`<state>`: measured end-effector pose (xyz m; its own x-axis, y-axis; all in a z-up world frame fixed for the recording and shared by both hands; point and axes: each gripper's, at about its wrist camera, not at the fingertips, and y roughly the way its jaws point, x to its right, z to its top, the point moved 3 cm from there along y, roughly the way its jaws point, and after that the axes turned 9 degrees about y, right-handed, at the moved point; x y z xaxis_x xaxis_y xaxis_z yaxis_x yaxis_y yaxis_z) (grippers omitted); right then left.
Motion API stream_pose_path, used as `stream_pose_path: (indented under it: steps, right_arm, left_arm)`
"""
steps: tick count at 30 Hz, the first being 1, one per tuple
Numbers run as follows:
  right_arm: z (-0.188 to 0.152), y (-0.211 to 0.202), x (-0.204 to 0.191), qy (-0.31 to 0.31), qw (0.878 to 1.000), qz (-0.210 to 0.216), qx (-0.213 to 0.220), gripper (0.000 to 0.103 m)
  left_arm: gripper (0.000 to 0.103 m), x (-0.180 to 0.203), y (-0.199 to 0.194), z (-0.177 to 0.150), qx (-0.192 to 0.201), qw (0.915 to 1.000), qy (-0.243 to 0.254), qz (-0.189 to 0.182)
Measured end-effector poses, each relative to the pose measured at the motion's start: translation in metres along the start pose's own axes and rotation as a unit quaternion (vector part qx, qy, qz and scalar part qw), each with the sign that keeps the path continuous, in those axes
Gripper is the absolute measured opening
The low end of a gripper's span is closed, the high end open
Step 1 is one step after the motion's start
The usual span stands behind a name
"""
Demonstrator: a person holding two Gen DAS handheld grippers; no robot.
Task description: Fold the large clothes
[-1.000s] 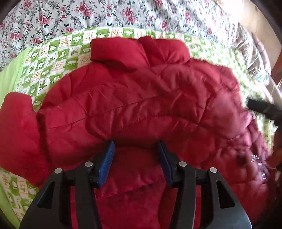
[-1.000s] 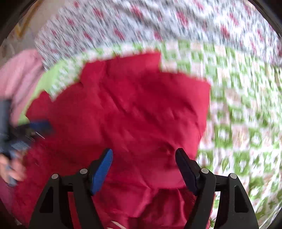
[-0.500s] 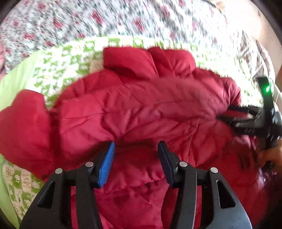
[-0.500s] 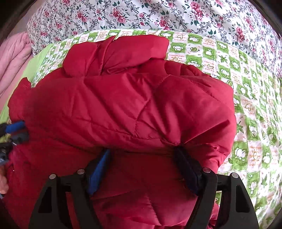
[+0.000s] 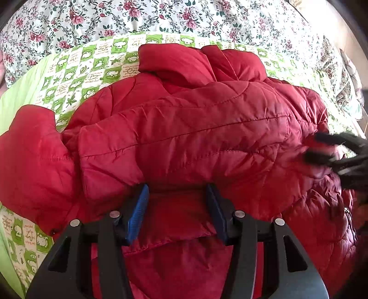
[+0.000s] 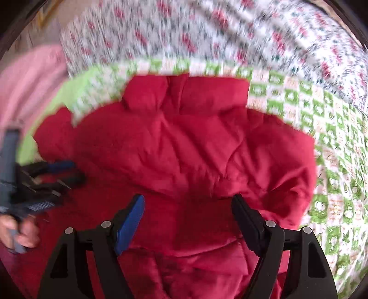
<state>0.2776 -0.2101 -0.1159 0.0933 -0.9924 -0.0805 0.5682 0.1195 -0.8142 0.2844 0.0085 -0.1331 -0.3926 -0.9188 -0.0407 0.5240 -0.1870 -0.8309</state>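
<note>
A red quilted puffer jacket (image 5: 195, 138) lies spread on the bed, collar at the far side, a sleeve folded across its body. It also fills the blurred right wrist view (image 6: 184, 147). My left gripper (image 5: 177, 195) is open, its fingers low over the jacket near the folded sleeve's edge, fabric between them. My right gripper (image 6: 188, 202) is open over the jacket's right part. Each gripper shows at the edge of the other's view: the right one (image 5: 331, 149), the left one (image 6: 57, 172).
A green and white checked blanket (image 5: 92, 69) lies under the jacket. A floral sheet (image 5: 161, 16) covers the bed beyond it. A pink cloth (image 6: 30, 80) lies at the far left in the right wrist view.
My right gripper has pulled back from the folded sleeve and is moving, so its view is blurred. My left gripper has pressed forward under the sleeve's edge.
</note>
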Motion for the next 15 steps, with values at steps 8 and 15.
stream_pose_path:
  steps: [8, 15]
  right_arm:
    - [-0.007, 0.008, 0.002, 0.015, 1.0, 0.014, -0.016, 0.082]
    - [-0.012, -0.03, -0.002, 0.027, 0.998, 0.051, 0.011, 0.082]
  left_arm:
    - [0.051, -0.018, -0.029, -0.008, 0.016, 0.9983, -0.038, -0.04]
    - [0.053, -0.075, -0.057, -0.03, 0.04, 0.9882, -0.14, -0.048]
